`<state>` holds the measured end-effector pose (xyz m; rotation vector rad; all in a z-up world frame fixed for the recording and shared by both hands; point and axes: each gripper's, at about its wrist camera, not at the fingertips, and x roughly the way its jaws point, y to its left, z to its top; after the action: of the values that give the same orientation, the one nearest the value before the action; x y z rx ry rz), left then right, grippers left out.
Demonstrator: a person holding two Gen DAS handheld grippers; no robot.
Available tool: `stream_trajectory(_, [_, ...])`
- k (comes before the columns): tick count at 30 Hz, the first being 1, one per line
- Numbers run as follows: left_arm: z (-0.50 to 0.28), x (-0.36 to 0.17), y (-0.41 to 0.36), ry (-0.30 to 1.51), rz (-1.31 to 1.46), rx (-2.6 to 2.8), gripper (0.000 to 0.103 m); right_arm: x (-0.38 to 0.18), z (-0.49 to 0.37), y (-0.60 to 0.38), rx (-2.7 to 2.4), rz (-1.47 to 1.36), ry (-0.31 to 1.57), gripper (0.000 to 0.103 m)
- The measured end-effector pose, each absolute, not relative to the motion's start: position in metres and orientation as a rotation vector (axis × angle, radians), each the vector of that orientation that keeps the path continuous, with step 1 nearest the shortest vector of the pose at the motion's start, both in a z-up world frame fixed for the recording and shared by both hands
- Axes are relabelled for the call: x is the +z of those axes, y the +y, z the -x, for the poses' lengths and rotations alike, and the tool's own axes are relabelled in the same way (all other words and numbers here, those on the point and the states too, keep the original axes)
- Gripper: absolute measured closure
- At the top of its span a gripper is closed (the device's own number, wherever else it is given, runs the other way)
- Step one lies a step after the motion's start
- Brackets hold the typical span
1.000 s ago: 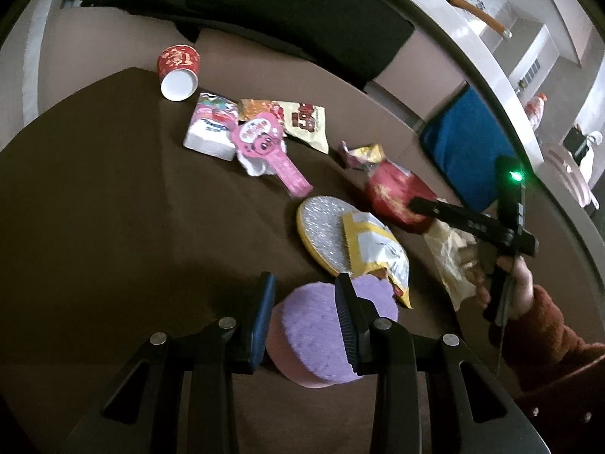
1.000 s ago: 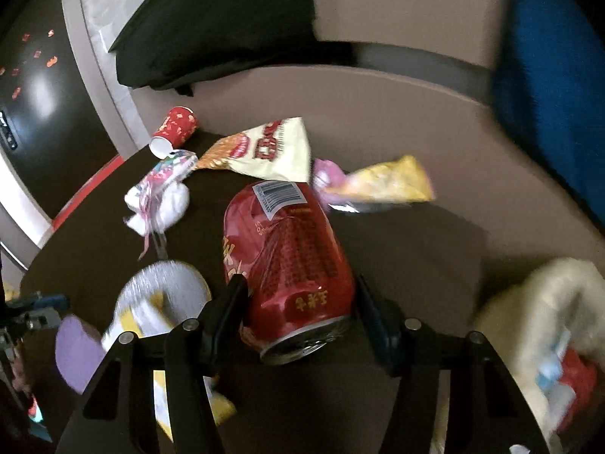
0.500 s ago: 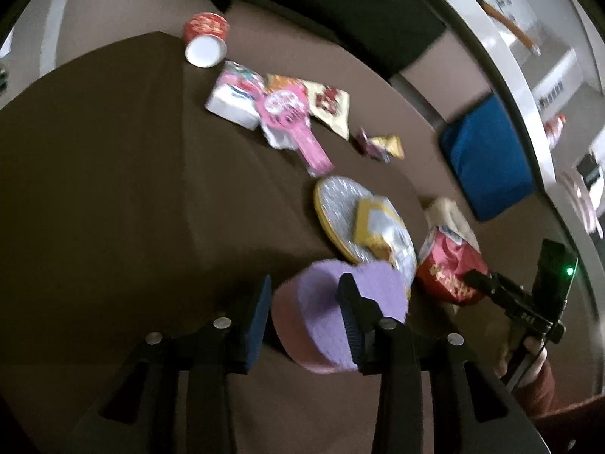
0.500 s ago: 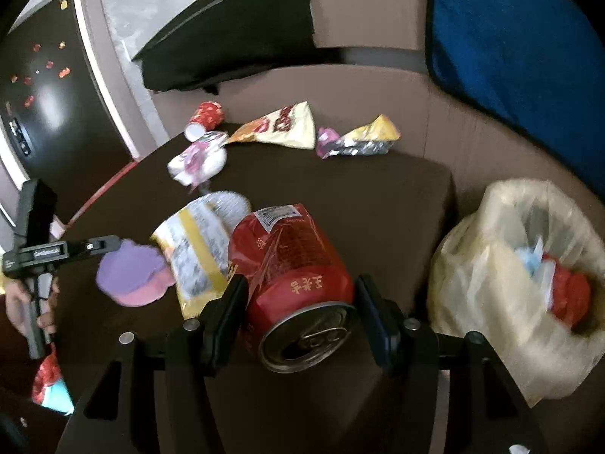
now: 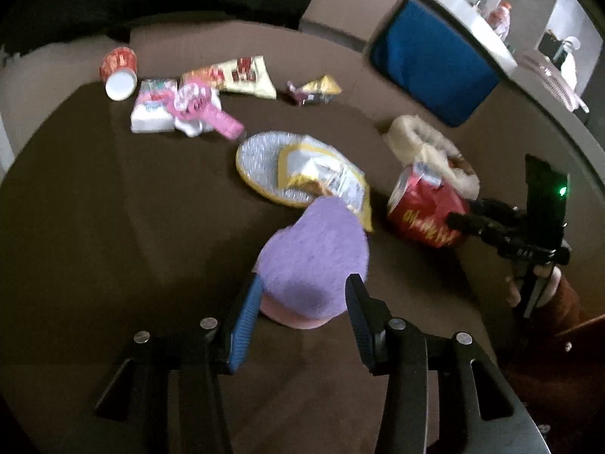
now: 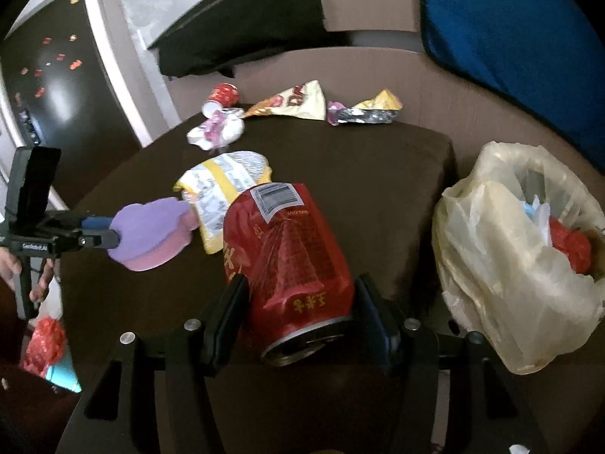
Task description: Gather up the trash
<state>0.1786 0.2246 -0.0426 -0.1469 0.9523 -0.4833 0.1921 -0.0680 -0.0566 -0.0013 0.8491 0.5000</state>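
Note:
My left gripper [image 5: 300,299] is shut on a purple and pink sponge [image 5: 314,257], held above the dark brown table [image 5: 113,208]. It also shows in the right wrist view [image 6: 151,232]. My right gripper [image 6: 300,302] is shut on a crushed red can [image 6: 287,261], held above the table near its right edge; the can also shows in the left wrist view [image 5: 423,208]. A trash bin lined with a yellowish bag [image 6: 518,249] stands just right of the can.
On the table lie a yellow and silver snack wrapper [image 5: 321,178] on a round glittery mat [image 5: 257,159], a pink toy [image 5: 204,113], a tissue pack [image 5: 151,109], a red paper cup [image 5: 119,70] and other wrappers [image 5: 242,75]. A blue cushion [image 5: 431,64] sits behind.
My right gripper has carried the red can off the far table toward the near right edge, beside the bin. My left gripper has lifted the sponge and swung rightward.

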Motion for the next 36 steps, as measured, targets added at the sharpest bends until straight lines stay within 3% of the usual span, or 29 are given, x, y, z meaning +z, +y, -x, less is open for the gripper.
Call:
stream_trajectory(9, [-0.196, -0.029, 0.225, 0.903, 0.144, -0.482, 0.057, -0.055, -0.211, -0.042, 0.578, 0.032, 0.826, 0.044])
stream_trajectory(14, [-0.207, -0.039, 0.219, 0.939, 0.104, -0.499, 0.057, -0.068, -0.234, -0.024, 0.639, 0.048, 0.882, 0.034])
stream_trajectory(18, [-0.212, -0.04, 0.231, 0.923, 0.195, -0.506, 0.057, -0.082, -0.252, -0.013, 0.708, -0.01, 0.955, 0.034])
stream_trajectory(19, [-0.213, -0.04, 0.234, 0.918, 0.218, -0.511, 0.057, -0.086, -0.255, -0.011, 0.706, -0.019, 0.966, 0.034])
stream_trajectory(22, [-0.218, -0.04, 0.239, 0.91, 0.253, -0.53, 0.057, -0.083, -0.254, -0.009, 0.68, -0.024, 0.938, 0.049])
stream_trajectory(32, [-0.242, -0.068, 0.253, 1.006, 0.408, -0.548, 0.057, -0.059, -0.205, -0.04, 0.589, -0.053, 0.89, 0.051])
stream_trajectory(36, [-0.221, -0.065, 0.23, 1.023, 0.283, -0.547, 0.057, -0.066, -0.185, -0.046, 0.573, -0.035, 0.906, 0.051])
